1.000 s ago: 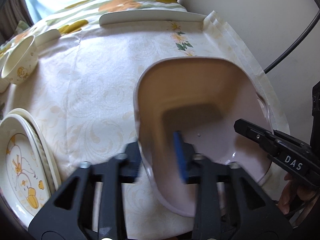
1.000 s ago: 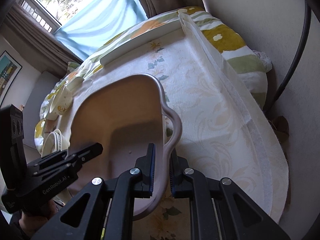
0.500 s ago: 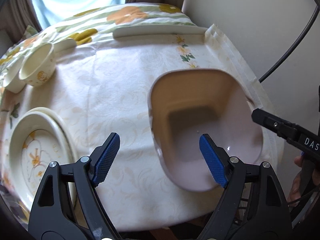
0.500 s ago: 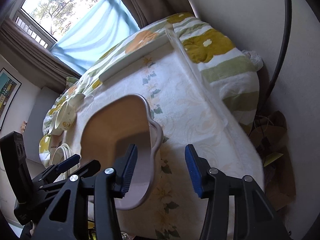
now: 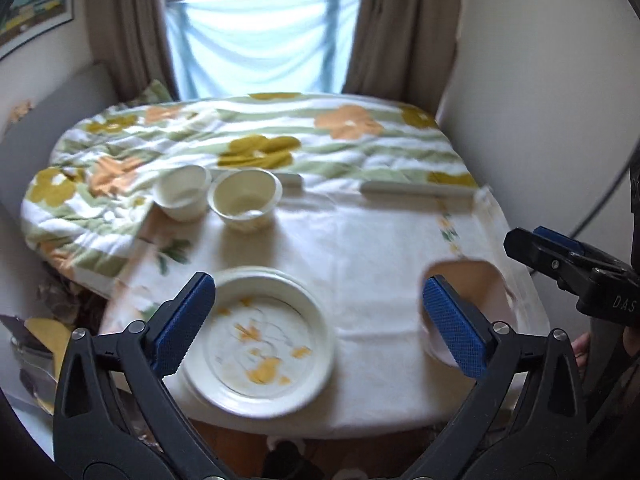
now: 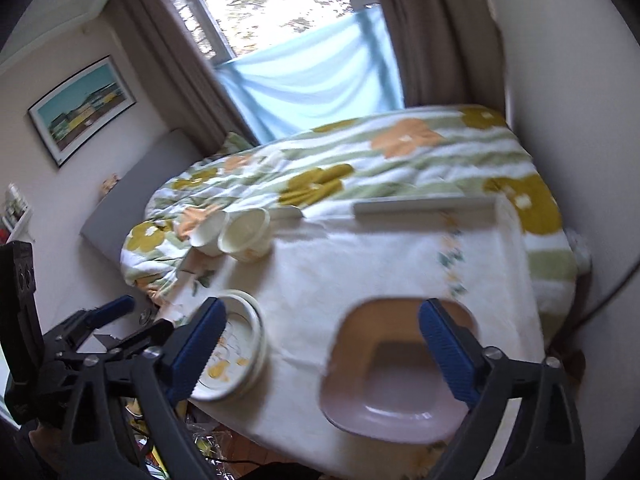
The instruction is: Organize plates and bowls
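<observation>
**Both hands free, dish parked at the near right corner**

Resting flat on the surface (image 6: 360, 264): pink square dish (image 6: 400, 392), well apart from the stacked plates (image 5: 260, 344) at near left and the two bowls (image 5: 244, 200) by the far edge, probably sorting by kind. Hovering with fingers spread wide, gripping nothing: left gripper (image 5: 320, 320), right gripper (image 6: 320, 344), likely lining up the next pick.

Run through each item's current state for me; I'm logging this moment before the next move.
Left tool: open, holding nothing.
Right tool: open, holding nothing.
Pink square dish: upright on the table, free of both tools, near the table's front edge.
Round plates: stacked, face up.
Two small bowls: upright, side by side at the far side.
Tablecloth: spread flat.
</observation>
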A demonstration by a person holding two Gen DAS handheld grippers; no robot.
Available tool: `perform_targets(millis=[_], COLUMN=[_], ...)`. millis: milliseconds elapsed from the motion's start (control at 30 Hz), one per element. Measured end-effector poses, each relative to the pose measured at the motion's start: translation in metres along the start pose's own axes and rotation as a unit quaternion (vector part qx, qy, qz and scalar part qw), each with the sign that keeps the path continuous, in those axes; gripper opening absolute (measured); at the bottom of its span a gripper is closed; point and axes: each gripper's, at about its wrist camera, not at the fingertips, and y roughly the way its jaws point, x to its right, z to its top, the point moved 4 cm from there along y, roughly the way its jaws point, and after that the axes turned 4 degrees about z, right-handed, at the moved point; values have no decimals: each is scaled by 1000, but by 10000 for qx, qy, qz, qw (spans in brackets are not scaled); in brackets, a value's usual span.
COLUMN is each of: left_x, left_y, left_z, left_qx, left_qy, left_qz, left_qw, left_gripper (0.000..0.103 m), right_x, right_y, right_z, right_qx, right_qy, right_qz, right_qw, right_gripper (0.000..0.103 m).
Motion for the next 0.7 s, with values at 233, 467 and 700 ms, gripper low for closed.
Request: perform_targets(millis=[233,467,700], left_x=[-86,-144,-165], left_y=[44,126,217], left_z=[47,71,74], left_qx=[-338,-964,-1757], left_qy=[-616,-1142,-1194], left_qz=[-45,-595,-838], left_qw=[9975,9870,9736], left_gripper=[103,103,81], right_x=[-45,-67,-64], right_y=[71,156,250], right_z=[46,75,70], right_qx=[-524,-946,-1708], right_qy=[-159,-77,233], right_qz=[83,-68,-314], right_qw=[9985,9955,9845], right_gripper=[97,97,77])
